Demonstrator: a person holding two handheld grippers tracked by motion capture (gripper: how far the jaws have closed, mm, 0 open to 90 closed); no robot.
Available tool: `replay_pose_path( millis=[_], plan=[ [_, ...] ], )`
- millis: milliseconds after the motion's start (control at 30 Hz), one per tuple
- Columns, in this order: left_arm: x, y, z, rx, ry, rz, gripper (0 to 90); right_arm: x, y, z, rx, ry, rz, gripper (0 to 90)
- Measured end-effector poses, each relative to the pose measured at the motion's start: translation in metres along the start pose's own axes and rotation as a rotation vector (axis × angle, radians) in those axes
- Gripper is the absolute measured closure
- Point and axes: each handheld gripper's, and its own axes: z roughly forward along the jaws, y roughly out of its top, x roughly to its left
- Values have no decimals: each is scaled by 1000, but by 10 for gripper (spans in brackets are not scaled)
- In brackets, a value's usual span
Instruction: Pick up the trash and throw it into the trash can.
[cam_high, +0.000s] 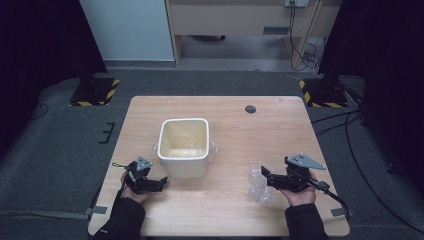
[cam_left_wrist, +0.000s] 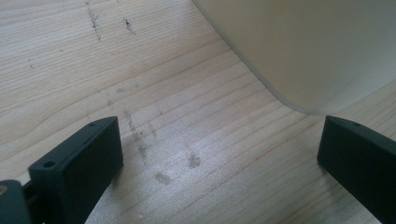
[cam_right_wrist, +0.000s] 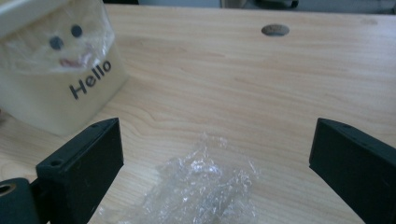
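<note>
On the wooden counter (cam_high: 230, 210) a cream bin (cam_high: 183, 148) stands upright a little left of the middle, its square mouth open to the high view. A thin clear liner shows inside it, with a bit of film sticking out past the rim at its right side. In the right gripper view the bin's side wall carries a printed face and the word "Hello".

The left tongs (cam_high: 161, 184) lie low at about seven o'clock from the bin, just beside its near left corner, held by the person's left hand (cam_high: 131, 191). Their jaws stand wide apart with nothing between them. In the left gripper view the two black jaws frame bare, scuffed wood, and the bin's rounded lower corner (cam_left_wrist: 303, 51) hangs close above the right jaw; whether it touches the jaw cannot be told.

A crumpled clear plastic bag (cam_high: 257, 182) lies flat on the counter at about four o'clock from the bin, well apart from it. The right tongs (cam_high: 264, 175), held in the right hand (cam_high: 299, 194), point toward nine o'clock with their tips right at the bag. Their jaws are also spread wide and grip nothing. In the right gripper view the bag (cam_right_wrist: 201, 191) sits on the wood between the two jaws, nearer the left one, touching neither as far as can be seen.

A dark round cap (cam_high: 250, 109) sits in the counter near its far edge, at about one o'clock from the bin.
</note>
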Motion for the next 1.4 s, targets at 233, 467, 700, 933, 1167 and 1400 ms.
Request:
replay_pose_path(
  millis=[233,467,700,933,1167,1400],
  plan=[
    [0,0,0,0,0,0,0,3,-12,13,55,-8,-20,28],
    [0,0,0,0,0,0,0,11,-24,28,130,-12,-49,18],
    [0,0,0,0,0,0,0,10,-33,38,213,-45,-73,16],
    [0,0,0,0,0,0,0,10,-40,46,278,-43,-81,19],
    [0,0,0,0,0,0,0,12,-44,50,315,-18,-127,108],
    [0,0,0,0,0,0,0,12,-44,48,314,22,-159,346]
  ],
)
